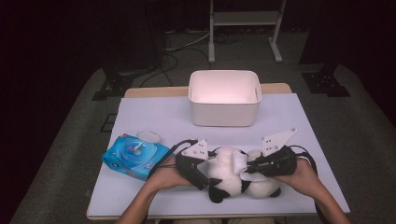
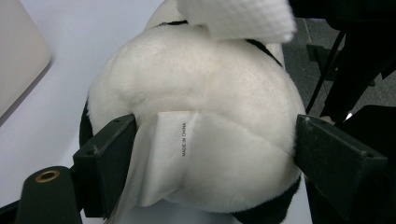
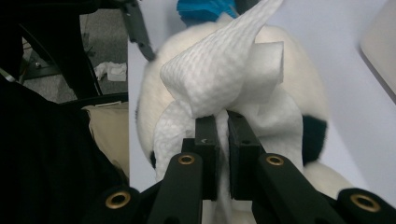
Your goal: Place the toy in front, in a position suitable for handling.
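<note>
Panda plush (image 2: 205, 116) tag (image 2: 173, 158) reads "MADE IN CHINA".

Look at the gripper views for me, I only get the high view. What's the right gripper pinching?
Observer: The right gripper is shut on a white wipe with a dimpled pattern.
Operator: Does the other one squeeze the panda?
Observer: Yes, the left gripper has its fingers pressing into both sides of the panda.
Operator: Is anything written on it?
Observer: A label between those fingers says MADE IN CHINA.
</note>
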`<state>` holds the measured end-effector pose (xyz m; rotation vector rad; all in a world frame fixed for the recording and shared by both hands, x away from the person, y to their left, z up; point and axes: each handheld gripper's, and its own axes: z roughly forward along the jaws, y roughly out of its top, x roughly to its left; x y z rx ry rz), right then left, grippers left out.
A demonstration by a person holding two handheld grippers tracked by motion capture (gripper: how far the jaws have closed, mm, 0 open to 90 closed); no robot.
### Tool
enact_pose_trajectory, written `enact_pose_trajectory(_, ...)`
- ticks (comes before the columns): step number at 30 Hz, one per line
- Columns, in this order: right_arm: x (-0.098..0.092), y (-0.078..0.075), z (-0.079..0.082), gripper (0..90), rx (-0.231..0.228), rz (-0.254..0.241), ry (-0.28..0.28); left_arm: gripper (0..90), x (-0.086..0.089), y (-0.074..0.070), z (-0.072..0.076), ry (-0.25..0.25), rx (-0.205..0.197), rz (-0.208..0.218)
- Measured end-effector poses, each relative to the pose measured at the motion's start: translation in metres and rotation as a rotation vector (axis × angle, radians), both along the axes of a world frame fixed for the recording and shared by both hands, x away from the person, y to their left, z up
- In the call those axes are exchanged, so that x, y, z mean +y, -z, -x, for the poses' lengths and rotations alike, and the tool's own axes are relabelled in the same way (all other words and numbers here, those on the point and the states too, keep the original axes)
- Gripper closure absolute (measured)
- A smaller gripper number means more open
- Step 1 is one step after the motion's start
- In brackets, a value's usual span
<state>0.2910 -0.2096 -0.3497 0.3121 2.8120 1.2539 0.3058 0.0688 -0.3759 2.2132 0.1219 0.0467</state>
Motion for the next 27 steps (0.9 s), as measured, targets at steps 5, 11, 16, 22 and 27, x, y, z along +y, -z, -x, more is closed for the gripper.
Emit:
enact_pose_trajectory(5, 0.023, -0.002, 0.004, 83.6, -0.024, 0.01, -0.04, 14.8, -0.002, 0.001, -0.001, 0.001, 0.0, -0.003)
enact_pose_trajectory(11, 0.049, -0.005, -0.004, 83.6, -0.004, -0.016, -0.087, 14.7, -0.001, 0.003, -0.001, 0.002, 0.006, 0.008)
enact_pose_trajectory(16, 0.051, -0.008, -0.01, 83.7, -0.005, -0.008, -0.096, 14.7, 0.0, 0.004, -0.002, -0.007, 0.01, 0.011)
enact_pose_trajectory(22, 0.027, -0.013, -0.022, 83.5, -0.003, -0.003, -0.037, 14.7, -0.001, 0.002, -0.002, -0.001, 0.007, 0.002)
enact_pose_trajectory(27, 0.009, -0.007, -0.037, 83.0, 0.024, 0.01, 0.005, 14.7, 0.0, 0.001, -0.004, 0.002, 0.004, -0.007)
